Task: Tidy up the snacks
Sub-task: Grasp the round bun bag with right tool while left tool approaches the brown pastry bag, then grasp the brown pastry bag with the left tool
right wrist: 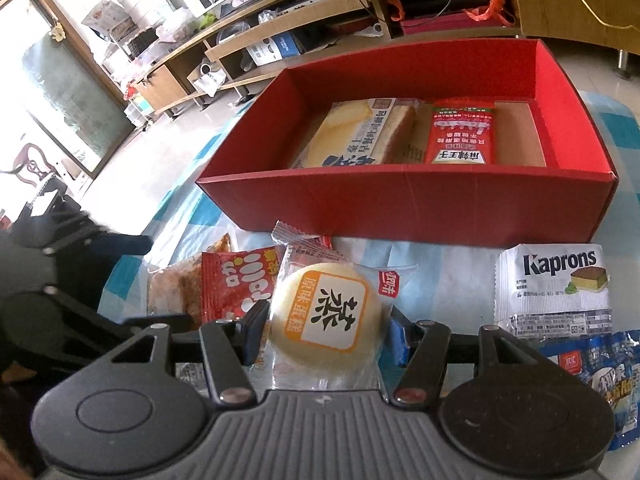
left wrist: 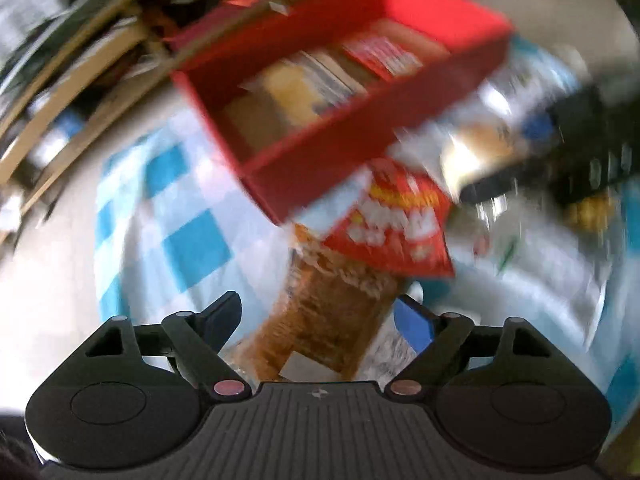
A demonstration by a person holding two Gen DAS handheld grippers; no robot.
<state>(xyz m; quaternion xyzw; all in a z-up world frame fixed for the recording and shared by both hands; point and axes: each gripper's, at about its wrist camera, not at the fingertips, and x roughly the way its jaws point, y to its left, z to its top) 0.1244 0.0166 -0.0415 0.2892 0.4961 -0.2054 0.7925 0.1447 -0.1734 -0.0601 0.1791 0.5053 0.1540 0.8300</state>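
The step in hand is judged to be loading loose snacks into the red box, which is standing on the desk under a blue-and-white checked cloth.

The right hand-held gripper is sitting about half closed around a round pale steamed cake in a clear wrapper; both pads are lying against the packet's sides, so it is judged to be gripped. The cake is lying just in front of the box's near wall.

The left hand-held gripper is standing wide, its pads clear on either side of a brown snack packet. That view is heavily blurred, so contact cannot be confirmed; it is read as not gripping. The brown packet is lying in front of the box, partly under a red packet.

Inside the box, a cream-filled bread packet and a red sachet are already lying side by side on the floor, with bare space to either side.

Still outside, in front of the box: a white Kaprons packet and, nearer the camera, a blue packet.

The next move is judged to call for lifting the cake clear over the near wall and setting it in open space. The soft cake is likely to deform under a tight squeeze.
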